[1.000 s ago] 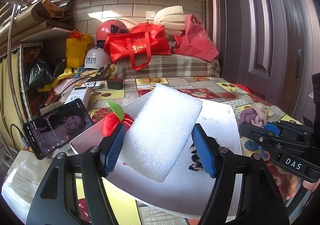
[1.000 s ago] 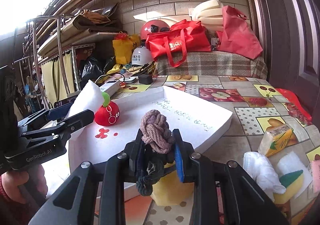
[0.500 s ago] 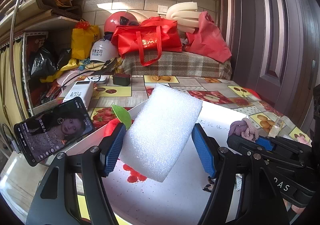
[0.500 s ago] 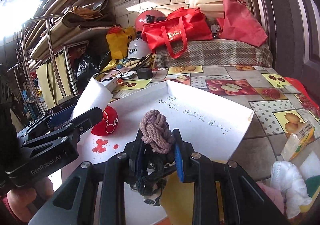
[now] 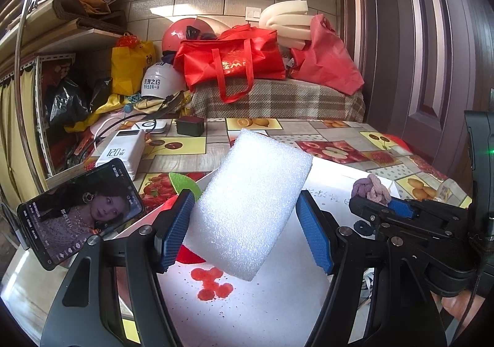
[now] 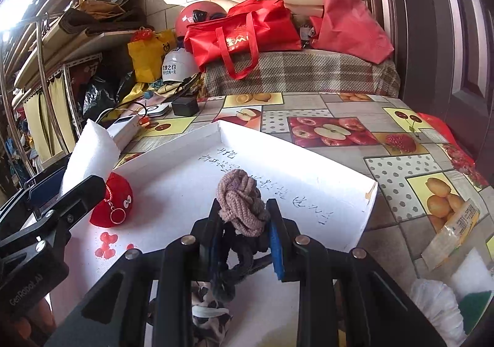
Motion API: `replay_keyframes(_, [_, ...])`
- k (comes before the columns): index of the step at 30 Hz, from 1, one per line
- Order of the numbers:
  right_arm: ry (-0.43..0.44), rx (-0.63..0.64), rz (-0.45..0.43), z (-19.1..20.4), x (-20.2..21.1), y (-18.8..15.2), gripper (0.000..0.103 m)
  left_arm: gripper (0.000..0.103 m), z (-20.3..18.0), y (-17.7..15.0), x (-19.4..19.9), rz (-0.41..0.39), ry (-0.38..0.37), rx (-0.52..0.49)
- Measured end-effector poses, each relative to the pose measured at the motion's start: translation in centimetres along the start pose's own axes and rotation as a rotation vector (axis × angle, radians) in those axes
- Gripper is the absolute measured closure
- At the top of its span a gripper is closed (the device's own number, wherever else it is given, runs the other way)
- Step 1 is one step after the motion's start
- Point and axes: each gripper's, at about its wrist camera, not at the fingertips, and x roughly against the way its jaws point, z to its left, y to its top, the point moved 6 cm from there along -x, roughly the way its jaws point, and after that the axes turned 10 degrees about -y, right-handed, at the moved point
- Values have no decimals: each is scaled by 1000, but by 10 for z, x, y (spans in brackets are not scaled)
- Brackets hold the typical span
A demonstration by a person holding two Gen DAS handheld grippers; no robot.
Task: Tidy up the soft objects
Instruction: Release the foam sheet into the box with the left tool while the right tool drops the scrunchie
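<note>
Between the left jaws a foam block [image 5: 250,208] seems clamped; right jaws pinch a knotted rope [image 6: 242,208].

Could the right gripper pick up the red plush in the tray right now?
Probably not. The right gripper is shut on the knotted rope, so it has no free jaws. The red plush also sits close beside the left gripper and its foam block, which crowd that side of the tray.

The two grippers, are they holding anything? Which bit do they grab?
The left gripper holds the white foam block by its lower sides. The right gripper pinches the knotted rope ball just under its knot.
</note>
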Motion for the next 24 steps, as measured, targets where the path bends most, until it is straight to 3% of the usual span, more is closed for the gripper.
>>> replay_keyframes(9, [-42, 33, 1, 4, -1, 1, 73, 34, 3, -1, -1, 4, 1, 10])
replay_keyframes(12, [-52, 49, -6, 7, -1, 2, 50, 29, 3, -1, 0, -1, 12, 4])
replay_keyframes(14, [-67, 59, -18, 8, 1, 2, 29, 18, 4, 0, 5, -23, 29, 6])
replay_keyframes(15, [-70, 64, -24, 9, 2, 3, 25, 16, 5, 0, 7, -33, 31, 5])
replay_keyframes(16, [-74, 70, -29, 10, 2, 3, 22, 4, 4, 1, 8, -38, 34, 2])
replay_keyframes(17, [-81, 80, -32, 12, 3, 3, 22, 0, 5, 1, 10, -45, 40, 5])
replay_keyframes(24, [-80, 79, -37, 11, 2, 4, 22, 0, 1, 3, 17, -79, 50, -20])
